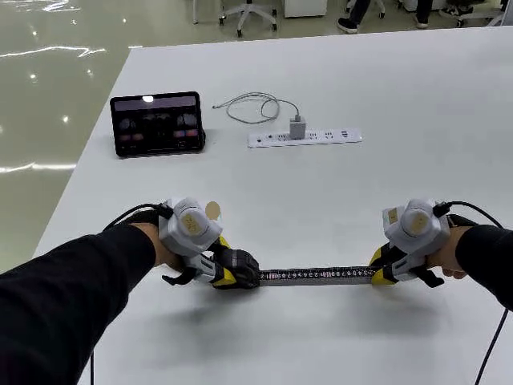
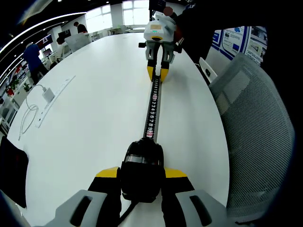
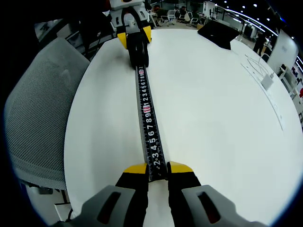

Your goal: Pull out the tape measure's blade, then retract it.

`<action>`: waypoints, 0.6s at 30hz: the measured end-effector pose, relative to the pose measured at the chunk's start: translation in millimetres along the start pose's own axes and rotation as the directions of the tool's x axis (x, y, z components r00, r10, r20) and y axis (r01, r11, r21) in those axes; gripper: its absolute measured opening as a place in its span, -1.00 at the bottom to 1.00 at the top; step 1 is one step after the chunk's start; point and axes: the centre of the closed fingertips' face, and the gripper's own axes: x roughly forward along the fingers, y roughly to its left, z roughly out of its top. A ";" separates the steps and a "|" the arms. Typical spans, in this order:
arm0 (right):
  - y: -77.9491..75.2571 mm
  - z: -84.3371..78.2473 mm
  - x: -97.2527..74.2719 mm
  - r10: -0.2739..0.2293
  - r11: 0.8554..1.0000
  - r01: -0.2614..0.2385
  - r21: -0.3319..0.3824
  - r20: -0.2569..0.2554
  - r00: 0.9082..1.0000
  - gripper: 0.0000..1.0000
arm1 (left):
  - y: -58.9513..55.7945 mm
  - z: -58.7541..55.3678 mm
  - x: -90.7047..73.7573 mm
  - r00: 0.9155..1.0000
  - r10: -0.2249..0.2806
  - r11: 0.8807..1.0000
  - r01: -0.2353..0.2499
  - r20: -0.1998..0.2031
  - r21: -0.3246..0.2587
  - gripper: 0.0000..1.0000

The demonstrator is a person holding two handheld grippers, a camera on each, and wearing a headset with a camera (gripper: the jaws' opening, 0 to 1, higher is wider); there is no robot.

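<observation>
A black tape measure case (image 1: pixel 238 269) (image 2: pixel 142 168) rests low over the white table, with my left gripper (image 1: pixel 227 269) (image 2: pixel 141 177) shut on it. Its black blade (image 1: pixel 317 276) (image 2: pixel 153 106) (image 3: pixel 147 123) with white numbers runs out flat to the right. My right gripper (image 1: pixel 377 275) (image 3: pixel 156 172) is shut on the blade's free end. In the left gripper view the right gripper (image 2: pixel 157 73) sits at the far end of the blade. Seen from the right gripper view, the left gripper (image 3: pixel 135 38) holds the case (image 3: pixel 138 54) at the far end.
A dark tablet (image 1: pixel 157 123) stands at the back left of the table (image 1: pixel 337 200). A white power strip (image 1: pixel 304 137) with a charger and looped cable (image 1: pixel 255 107) lies behind the middle. A grey mesh chair (image 2: pixel 258 127) (image 3: pixel 40 109) stands off the near edge.
</observation>
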 end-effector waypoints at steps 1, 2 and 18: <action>0.0 -0.9 -0.5 0.000 1.000 0.000 0.002 -0.001 1.000 -0.80 | -0.2 0.0 0.0 1.000 0.000 1.000 0.000 0.001 -0.001 -0.44; 0.0 -1.6 -0.8 -0.001 1.000 0.001 0.001 -0.003 1.000 -0.80 | -0.3 0.0 0.1 1.000 0.001 1.000 -0.001 0.002 -0.001 -0.44; -1.7 -14.1 -7.0 -0.008 1.000 0.008 0.017 -0.008 1.000 -0.80 | -1.2 0.5 -0.3 1.000 0.001 1.000 -0.001 0.005 -0.005 -0.44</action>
